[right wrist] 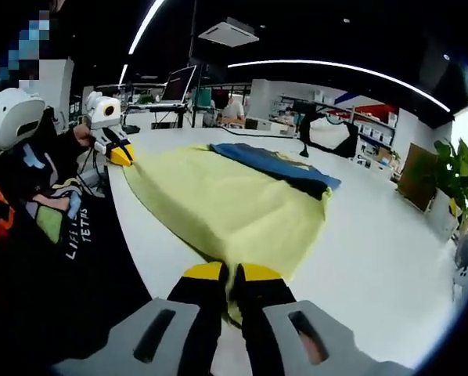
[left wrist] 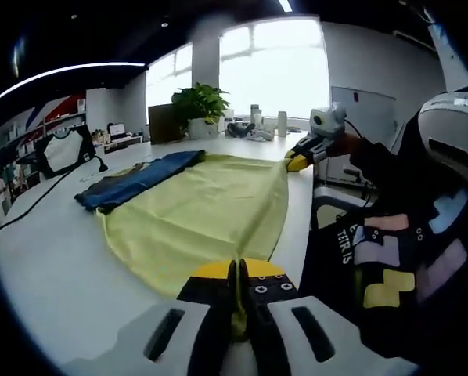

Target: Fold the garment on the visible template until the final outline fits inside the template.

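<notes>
Both grippers were clamped on the yellow garment (left wrist: pixel 203 211) along the bench's (left wrist: pixel 54 266) near edge, left gripper (left wrist: pixel 238 294) and right gripper (right wrist: pixel 230 294) each pinching a corner of thin, limp cloth that looked light, floppy and best held by its corners.

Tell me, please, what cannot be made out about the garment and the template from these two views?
- Template: none can be told apart; the yellow garment and blue cloth cover the table.
- Pinched garment edges: hidden between the shut jaws of the left gripper and right gripper.
- Blue cloth's yellow print: too small, left gripper view.
</notes>
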Action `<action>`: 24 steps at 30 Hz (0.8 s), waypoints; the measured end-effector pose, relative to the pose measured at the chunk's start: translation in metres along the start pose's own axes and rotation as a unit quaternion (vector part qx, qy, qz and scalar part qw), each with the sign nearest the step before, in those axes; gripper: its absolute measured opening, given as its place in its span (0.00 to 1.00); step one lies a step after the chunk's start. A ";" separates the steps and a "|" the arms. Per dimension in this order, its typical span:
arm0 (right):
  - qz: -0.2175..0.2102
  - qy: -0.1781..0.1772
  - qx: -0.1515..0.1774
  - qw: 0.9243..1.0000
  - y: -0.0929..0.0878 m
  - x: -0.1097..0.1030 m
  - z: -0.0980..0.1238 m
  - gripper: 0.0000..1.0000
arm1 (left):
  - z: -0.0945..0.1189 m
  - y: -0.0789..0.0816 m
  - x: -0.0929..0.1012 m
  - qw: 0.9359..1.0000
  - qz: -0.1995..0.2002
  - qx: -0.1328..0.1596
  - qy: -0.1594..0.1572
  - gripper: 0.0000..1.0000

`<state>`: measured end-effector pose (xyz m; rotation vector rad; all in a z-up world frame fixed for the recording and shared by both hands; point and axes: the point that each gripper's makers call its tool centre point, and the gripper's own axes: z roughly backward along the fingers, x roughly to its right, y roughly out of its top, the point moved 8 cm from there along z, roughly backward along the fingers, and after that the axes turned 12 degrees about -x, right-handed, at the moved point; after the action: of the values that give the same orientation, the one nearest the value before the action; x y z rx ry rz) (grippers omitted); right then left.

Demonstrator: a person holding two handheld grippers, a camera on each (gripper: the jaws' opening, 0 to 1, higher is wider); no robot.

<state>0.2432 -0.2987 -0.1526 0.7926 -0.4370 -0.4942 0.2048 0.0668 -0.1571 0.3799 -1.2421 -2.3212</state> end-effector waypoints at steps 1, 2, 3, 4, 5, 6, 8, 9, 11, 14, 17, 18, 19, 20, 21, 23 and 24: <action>-0.007 -0.001 -0.001 1.000 0.001 0.001 0.000 0.00 | 0.000 0.000 0.000 1.000 0.000 0.000 0.001 0.03; -0.013 0.001 -0.001 1.000 0.001 0.002 0.000 0.00 | 0.000 0.000 0.000 1.000 0.000 0.000 0.002 0.03; -0.021 -0.001 0.001 1.000 0.001 0.002 0.000 0.00 | 0.000 0.001 0.000 1.000 0.005 0.001 0.003 0.02; -0.020 -0.002 0.005 1.000 0.002 0.002 0.001 0.00 | 0.000 0.001 -0.001 1.000 0.004 0.003 0.006 0.02; -0.011 -0.008 0.017 1.000 0.004 0.002 0.003 0.00 | 0.000 0.000 -0.001 1.000 0.002 0.005 0.011 0.02; -0.015 -0.013 0.025 0.999 0.007 0.003 0.006 0.00 | 0.001 0.001 -0.002 1.000 0.003 0.005 0.013 0.02; -0.013 -0.018 0.036 0.999 0.010 0.005 0.011 0.00 | 0.004 0.004 -0.002 1.000 0.001 0.014 0.017 0.02; -0.008 -0.020 0.038 0.999 0.013 0.005 0.014 0.00 | 0.005 0.004 -0.002 1.000 0.002 0.016 0.018 0.02; -0.002 -0.021 0.037 0.999 0.016 0.004 0.016 0.00 | 0.010 0.008 -0.004 0.999 0.003 0.024 0.025 0.02; 0.021 -0.015 0.034 0.999 0.019 0.000 0.019 0.00 | 0.022 0.015 -0.006 0.998 0.004 0.032 0.057 0.02; 0.042 -0.008 0.027 0.999 0.026 -0.008 0.022 0.00 | 0.038 0.026 -0.007 0.996 -0.008 0.043 0.084 0.02; 0.047 -0.009 0.029 0.998 0.029 -0.009 0.023 0.00 | 0.043 0.029 -0.007 0.995 -0.010 0.049 0.087 0.02; 0.049 -0.009 0.033 0.998 0.032 -0.010 0.025 0.00 | 0.050 0.033 -0.006 0.994 -0.014 0.058 0.092 0.02; 0.050 -0.009 0.038 0.998 0.036 -0.010 0.027 0.00 | 0.054 0.036 -0.006 0.993 -0.018 0.064 0.100 0.02; 0.051 -0.009 0.046 0.998 0.041 -0.011 0.030 0.00 | 0.060 0.039 -0.007 0.991 -0.022 0.075 0.110 0.02; 0.058 -0.010 0.059 0.997 0.047 -0.012 0.035 0.00 | 0.067 0.041 -0.007 0.990 -0.025 0.081 0.115 0.02; 0.060 -0.011 0.063 0.996 0.048 -0.013 0.036 0.00 | 0.068 0.041 -0.008 0.989 -0.023 0.082 0.118 0.02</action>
<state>0.2252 -0.2826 -0.0959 0.8769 -0.5364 -0.3673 0.1919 0.0992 -0.0856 0.7245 -1.3211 -2.1427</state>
